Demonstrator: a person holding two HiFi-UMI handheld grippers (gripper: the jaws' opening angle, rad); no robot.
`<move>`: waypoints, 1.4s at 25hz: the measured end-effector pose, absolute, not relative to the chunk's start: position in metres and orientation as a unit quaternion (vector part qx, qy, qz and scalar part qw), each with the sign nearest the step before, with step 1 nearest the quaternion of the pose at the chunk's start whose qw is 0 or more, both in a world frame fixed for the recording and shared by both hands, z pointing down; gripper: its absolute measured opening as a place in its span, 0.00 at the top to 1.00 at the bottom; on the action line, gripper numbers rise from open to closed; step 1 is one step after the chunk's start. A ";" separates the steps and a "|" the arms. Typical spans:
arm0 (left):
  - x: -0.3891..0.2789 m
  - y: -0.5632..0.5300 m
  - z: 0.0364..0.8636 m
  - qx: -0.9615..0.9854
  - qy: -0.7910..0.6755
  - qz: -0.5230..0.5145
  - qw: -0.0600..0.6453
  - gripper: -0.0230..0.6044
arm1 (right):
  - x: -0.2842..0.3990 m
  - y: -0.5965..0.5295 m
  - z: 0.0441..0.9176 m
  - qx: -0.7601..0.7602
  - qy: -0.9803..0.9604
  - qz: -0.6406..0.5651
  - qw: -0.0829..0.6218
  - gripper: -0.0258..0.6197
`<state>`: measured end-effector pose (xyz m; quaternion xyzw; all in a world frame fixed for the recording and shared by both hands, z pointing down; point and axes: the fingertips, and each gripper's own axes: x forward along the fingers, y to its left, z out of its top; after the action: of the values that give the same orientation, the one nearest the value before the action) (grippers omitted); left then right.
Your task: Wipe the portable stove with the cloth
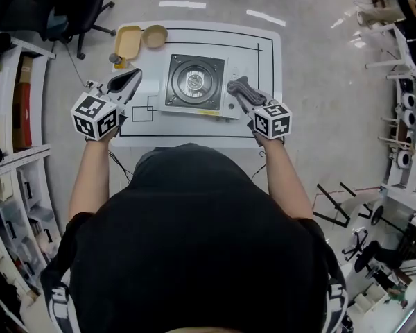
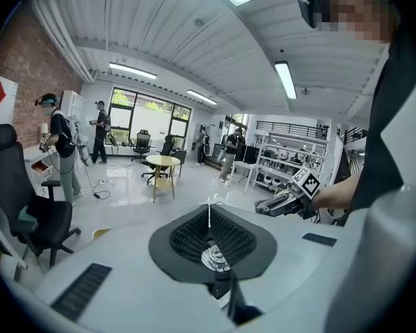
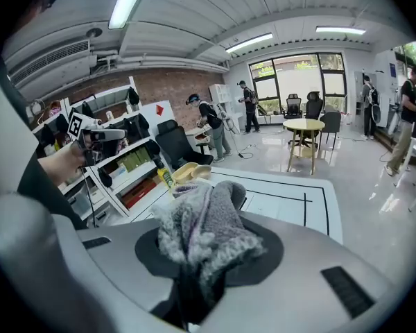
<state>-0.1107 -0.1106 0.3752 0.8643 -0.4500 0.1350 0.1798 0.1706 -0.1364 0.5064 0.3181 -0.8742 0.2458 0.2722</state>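
The portable stove (image 1: 194, 82), silver with a black square top and a round burner, sits mid-table in the head view. A grey fluffy cloth (image 1: 234, 84) hangs at the stove's right edge, and my right gripper (image 1: 241, 94) is shut on it. In the right gripper view the bunched cloth (image 3: 204, 231) fills the jaws of that gripper (image 3: 194, 283) and hides the stove. My left gripper (image 1: 134, 75) hovers left of the stove, shut with nothing in it. In its own view the left gripper (image 2: 209, 217) points out across the room, its black pads (image 2: 187, 238) pressed together.
A yellow tray (image 1: 128, 41), a tan bowl (image 1: 154, 36) and a small bottle (image 1: 116, 60) stand at the table's far left corner. The white table (image 1: 256, 61) bears black outline marks. A black office chair (image 1: 76, 9) and shelves (image 1: 14, 116) are at the left; people stand in the background.
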 end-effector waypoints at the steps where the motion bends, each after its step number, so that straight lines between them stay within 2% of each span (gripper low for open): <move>1: -0.110 -0.110 0.381 0.865 -0.447 0.138 0.184 0.92 | 0.170 -0.134 0.513 0.315 -0.873 0.250 0.275 0.77; 24: -0.099 -0.085 0.531 0.856 -0.393 0.210 0.263 0.89 | 0.153 -0.078 0.616 0.254 -0.857 0.287 0.345 0.77; 30: -0.092 -0.063 0.575 0.851 -0.362 0.250 0.285 0.79 | 0.146 -0.062 0.633 0.235 -0.858 0.275 0.365 0.77; 35: -0.090 -0.049 0.610 0.840 -0.349 0.293 0.294 0.65 | 0.144 -0.052 0.646 0.221 -0.859 0.253 0.386 0.77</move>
<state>-0.0901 -0.0492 0.6099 0.8403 -0.3487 0.2928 0.2944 0.1441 -0.0522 0.6455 0.2214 -0.8590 0.2533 0.3858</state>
